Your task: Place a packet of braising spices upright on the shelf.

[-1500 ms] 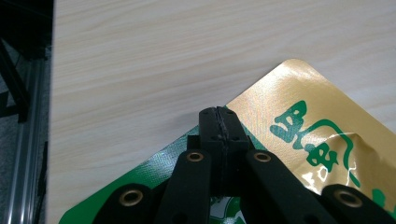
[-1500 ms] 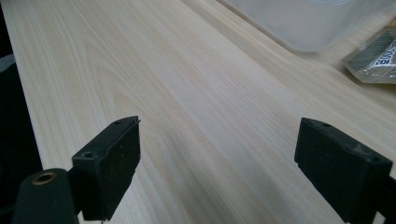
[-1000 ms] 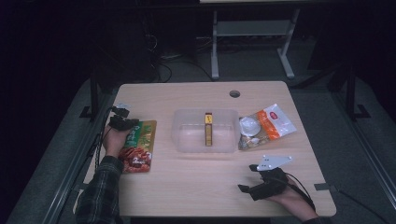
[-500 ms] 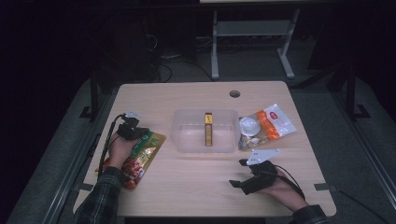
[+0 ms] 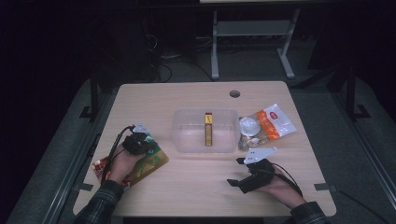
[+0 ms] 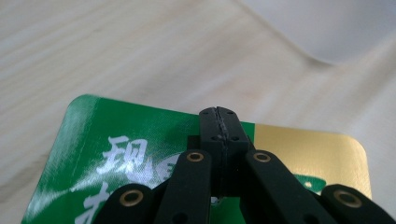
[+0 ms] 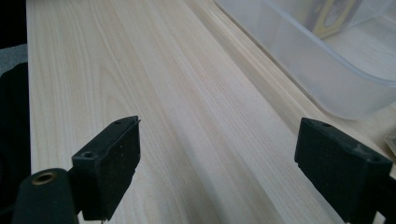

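Glossy green foil pouch [image 6: 140,140], matt pale wood table [image 5: 187,191], translucent plastic tub [image 5: 187,135]

sleeves [image 5: 100,205]: plaid | hand-held gripper [image 7: 217,172]: black jaws, brass-ringed screw holes

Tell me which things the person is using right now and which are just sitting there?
In use:
- green snack packet, pinched in the left gripper
- clear plastic tub, which the packet lies close to, probably where it goes

Just lying about:
- yellow box inside the tub
- orange and white bag beside the tub
- right gripper, open over the bare table
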A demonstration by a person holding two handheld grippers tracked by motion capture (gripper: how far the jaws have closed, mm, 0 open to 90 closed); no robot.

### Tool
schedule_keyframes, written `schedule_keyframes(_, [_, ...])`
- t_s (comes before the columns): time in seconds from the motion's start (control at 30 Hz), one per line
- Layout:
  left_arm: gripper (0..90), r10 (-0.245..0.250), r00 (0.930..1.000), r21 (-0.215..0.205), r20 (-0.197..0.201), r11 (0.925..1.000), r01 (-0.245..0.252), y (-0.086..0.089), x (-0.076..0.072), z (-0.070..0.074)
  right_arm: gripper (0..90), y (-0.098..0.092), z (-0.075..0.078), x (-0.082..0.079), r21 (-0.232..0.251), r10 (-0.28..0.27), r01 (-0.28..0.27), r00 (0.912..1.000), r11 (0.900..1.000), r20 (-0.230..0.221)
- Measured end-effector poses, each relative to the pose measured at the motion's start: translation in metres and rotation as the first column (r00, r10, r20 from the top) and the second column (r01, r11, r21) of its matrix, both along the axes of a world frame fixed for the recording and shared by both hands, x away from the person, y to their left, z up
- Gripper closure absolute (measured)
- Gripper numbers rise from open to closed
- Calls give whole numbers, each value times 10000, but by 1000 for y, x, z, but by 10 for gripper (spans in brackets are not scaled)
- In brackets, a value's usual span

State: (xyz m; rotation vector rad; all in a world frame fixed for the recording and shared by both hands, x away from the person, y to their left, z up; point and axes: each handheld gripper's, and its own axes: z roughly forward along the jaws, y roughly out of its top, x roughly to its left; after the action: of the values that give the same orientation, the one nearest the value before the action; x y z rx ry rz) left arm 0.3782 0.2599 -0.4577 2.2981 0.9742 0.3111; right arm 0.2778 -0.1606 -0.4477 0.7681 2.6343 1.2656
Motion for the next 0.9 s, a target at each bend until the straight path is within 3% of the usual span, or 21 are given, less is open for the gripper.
schedule_keyframes(0.2, [900, -816, 9967, 6, 5, 9967, 816, -18, -31, 0, 142, 2, 1, -1, -52, -9, 9, 10000, 10000, 48])
schedule_keyframes(0.43, [900, -1701, 9854, -120, -74, 9854, 1700, -34, -58, 0, 142, 2, 2, -2, -66, -31, 32, 9999, 10000, 102])
schedule_keyframes(0.67, [900, -2382, 9711, -360, -152, 9707, 2375, -55, -72, -1, 142, 2, 2, -1, -79, -26, 27, 9999, 10000, 109])
schedule_keyframes(0.9, [900, -3059, 9519, -436, -163, 9514, 3050, -76, -84, -1, 142, 1, 3, -1, -41, -29, 29, 9999, 10000, 154])
